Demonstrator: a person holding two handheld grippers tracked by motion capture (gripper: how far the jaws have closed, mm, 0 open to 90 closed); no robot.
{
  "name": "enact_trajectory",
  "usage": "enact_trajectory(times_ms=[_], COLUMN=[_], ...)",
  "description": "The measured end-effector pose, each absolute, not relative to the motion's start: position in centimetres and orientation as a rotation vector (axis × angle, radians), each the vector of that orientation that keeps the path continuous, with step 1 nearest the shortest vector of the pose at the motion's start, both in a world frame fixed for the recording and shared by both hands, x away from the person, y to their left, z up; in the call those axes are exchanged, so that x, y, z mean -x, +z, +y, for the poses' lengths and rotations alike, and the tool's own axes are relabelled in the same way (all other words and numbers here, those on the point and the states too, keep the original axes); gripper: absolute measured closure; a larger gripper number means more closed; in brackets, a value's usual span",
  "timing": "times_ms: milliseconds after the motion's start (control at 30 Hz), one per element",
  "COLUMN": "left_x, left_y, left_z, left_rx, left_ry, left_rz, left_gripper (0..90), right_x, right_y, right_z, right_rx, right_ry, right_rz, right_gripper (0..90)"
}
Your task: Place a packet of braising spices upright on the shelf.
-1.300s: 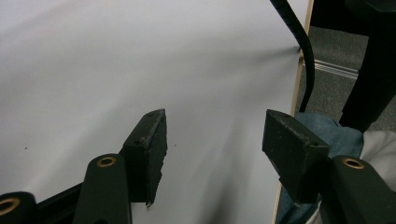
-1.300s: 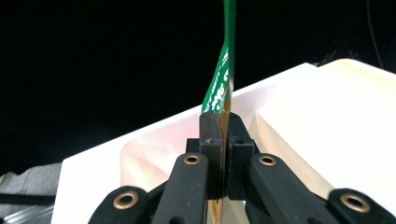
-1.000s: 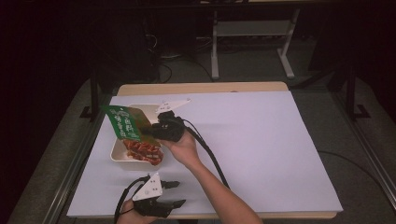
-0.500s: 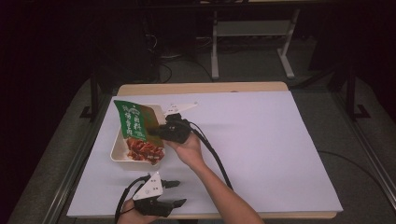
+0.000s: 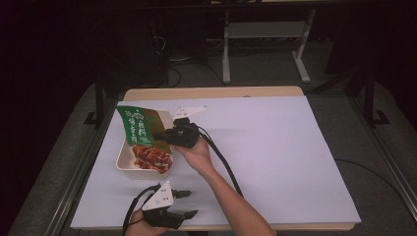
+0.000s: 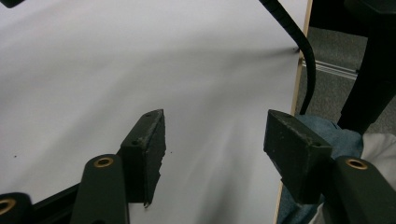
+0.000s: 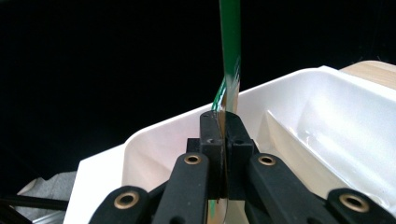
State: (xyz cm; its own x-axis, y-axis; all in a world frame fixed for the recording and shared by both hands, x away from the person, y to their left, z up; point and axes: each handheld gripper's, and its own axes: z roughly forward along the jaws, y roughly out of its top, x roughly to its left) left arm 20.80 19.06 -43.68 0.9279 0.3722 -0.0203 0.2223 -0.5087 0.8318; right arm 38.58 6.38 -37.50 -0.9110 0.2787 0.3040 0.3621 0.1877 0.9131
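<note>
Dark floor and black equipment frames surround a wooden-edged table (image 5: 211,92) covered by a pale lilac-white sheet (image 5: 275,162), with a white metal stand (image 5: 265,34) in the shadows behind it.

Starting at the left of the high view, a shallow white plastic tray (image 5: 124,160) sits near the sheet's left edge. Its near end holds a heap of glossy red-brown food pieces (image 5: 150,157); the right gripper view shows the tray's (image 7: 327,107) smooth rounded walls and a bare, slightly wet-looking floor at the other end.

Above the tray hangs a flat green foil snack pouch (image 5: 140,127), tilted so its top leans to the left. Its face is dark green with white printed characters and a brownish panel along its right side, and its lower end hangs just above the food. In the right gripper view the pouch (image 7: 230,51) is seen edge-on, a thin green strip rising straight up from the jaws.

Just right of the pouch, the right gripper (image 5: 167,135) is clamped on the pouch's lower right edge, its 2 black jaws pressed together with the foil between them (image 7: 223,140). A black cable (image 5: 223,162) trails from it along the person's forearm.

At the near edge, left of that forearm, the left gripper (image 5: 189,204) rests low over the sheet, pointing right. Its 2 jaws stand well apart (image 6: 210,149) with bare sheet between them, and they have just widened slightly.
</note>
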Motion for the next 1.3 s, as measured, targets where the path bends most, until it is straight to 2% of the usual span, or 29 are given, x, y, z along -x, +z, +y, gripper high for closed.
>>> enact_trajectory(times_ms=[67, 100, 133, 167, 233, 267, 367, 833, 1300], left_x=[-20.8, -20.8, -20.8, -20.9, -20.9, -20.9, -21.0, -21.2, -21.4], left_y=[-43.7, -43.7, -43.6, -43.6, -43.6, -43.6, -43.6, -43.7, -43.7], left_z=[19.1, 19.1, 19.2, 19.2, 19.3, 19.3, 19.3, 19.3, 19.3], left_rx=[-2.123, -2.121, -2.121, -2.120, -2.119, -2.117, -2.115, -2.117, -2.120], left_ry=[0.197, 0.198, 0.201, 0.202, 0.201, 0.202, 0.207, 0.203, 0.202], left_rz=[0.425, 0.430, 0.431, 0.434, 0.445, 0.450, 0.454, 0.467, 0.497], left_gripper=[36.5, 36.4, 36.1, 34.9, 34.4, 33.6, 33.1, 32.0, 30.9], right_x=[-38.8, -38.9, -39.0, -39.1, -39.1, -39.2, -39.0, -39.2, -38.5], right_y=[-37.6, -37.7, -37.7, -37.9, -37.9, -38.0, -37.8, -37.6, -36.3], right_z=[6.3, 6.2, 6.2, 6.0, 6.0, 5.7, 5.5, 4.7, 0.9], right_rx=[0.655, 0.672, 0.689, 0.715, 0.726, 0.721, 0.715, 0.738, 0.726], right_ry=[-1.847, -1.842, -1.826, -1.794, -1.778, -1.760, -1.738, -1.661, -1.639], right_rz=[-2.358, -2.360, -2.380, -2.413, -2.411, -2.416, -2.432, -2.477, -2.521], right_gripper=[86.0, 82.3, 77.9, 68.7, 68.5, 64.4, 59.9, 51.7, 43.8])
